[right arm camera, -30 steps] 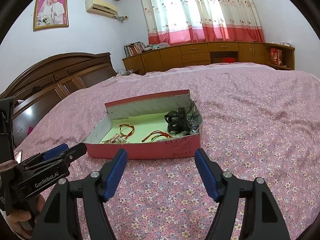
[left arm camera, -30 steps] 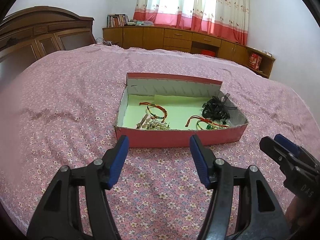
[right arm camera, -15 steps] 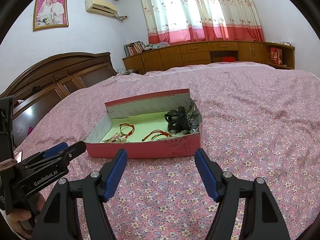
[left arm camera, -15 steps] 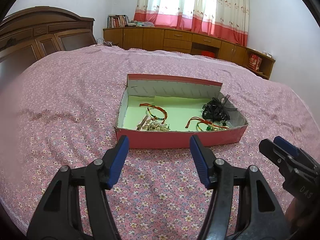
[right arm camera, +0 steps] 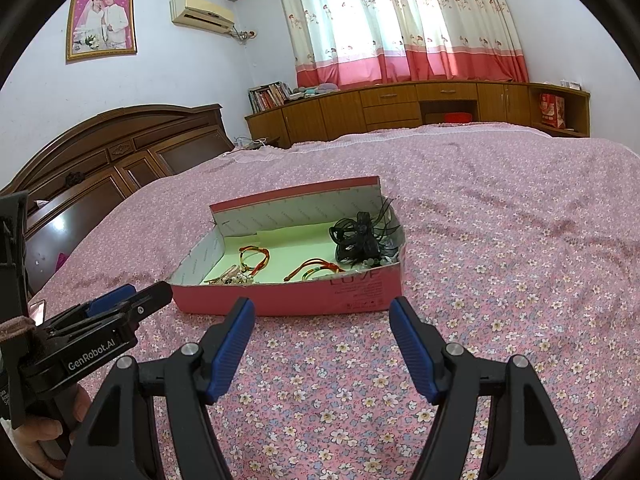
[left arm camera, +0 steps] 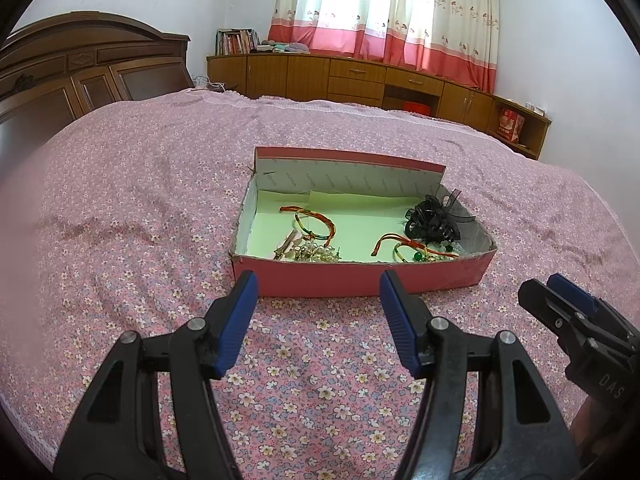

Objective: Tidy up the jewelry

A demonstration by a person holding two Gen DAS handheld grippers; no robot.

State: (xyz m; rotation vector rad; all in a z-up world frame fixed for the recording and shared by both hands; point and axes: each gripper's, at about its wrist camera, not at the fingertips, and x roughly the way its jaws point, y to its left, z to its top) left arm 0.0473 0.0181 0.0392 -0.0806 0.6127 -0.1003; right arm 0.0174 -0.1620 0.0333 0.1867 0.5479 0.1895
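Just ahead of the left gripper (left arm camera: 316, 300) and right gripper (right arm camera: 322, 326), both released and empty, sat the box (left arm camera: 360, 278) holding tangled jewelry (left arm camera: 316, 248); a careless pinch risked snagging several pieces together.

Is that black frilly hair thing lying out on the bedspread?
No, the black hair accessory sits inside the pink box, at its right end near a red cord bracelet.
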